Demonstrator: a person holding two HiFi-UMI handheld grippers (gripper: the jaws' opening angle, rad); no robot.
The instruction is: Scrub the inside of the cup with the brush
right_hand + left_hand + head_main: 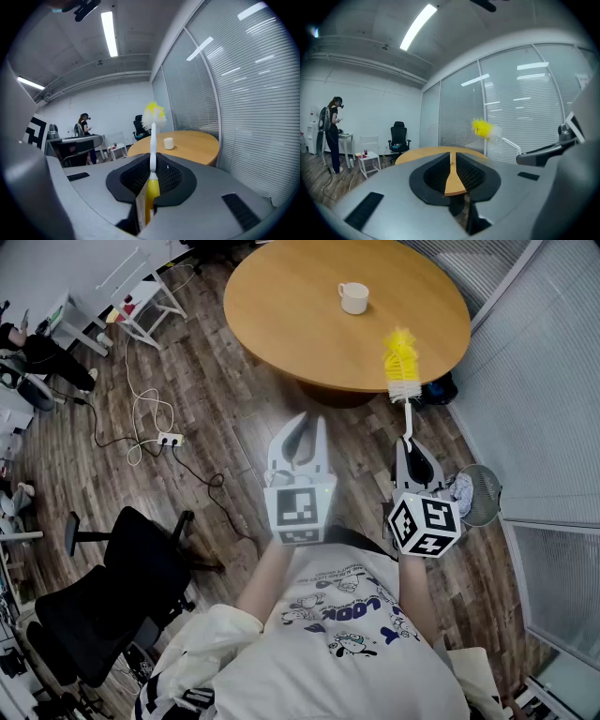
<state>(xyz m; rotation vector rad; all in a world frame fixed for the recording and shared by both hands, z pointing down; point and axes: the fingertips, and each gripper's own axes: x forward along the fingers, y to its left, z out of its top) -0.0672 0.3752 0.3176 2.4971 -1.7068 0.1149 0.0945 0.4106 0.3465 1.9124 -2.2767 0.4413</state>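
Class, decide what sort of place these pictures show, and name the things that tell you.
Probably an office meeting area: a round wooden table, a black swivel chair, and glass walls with blinds.

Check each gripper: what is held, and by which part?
The right gripper holds the brush by its yellow handle end, bristles pointing away. The left gripper holds nothing, jaws almost together.

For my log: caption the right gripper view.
Right gripper grips yellow-handled bristle brush, white ceramic cup ahead on round wooden table.
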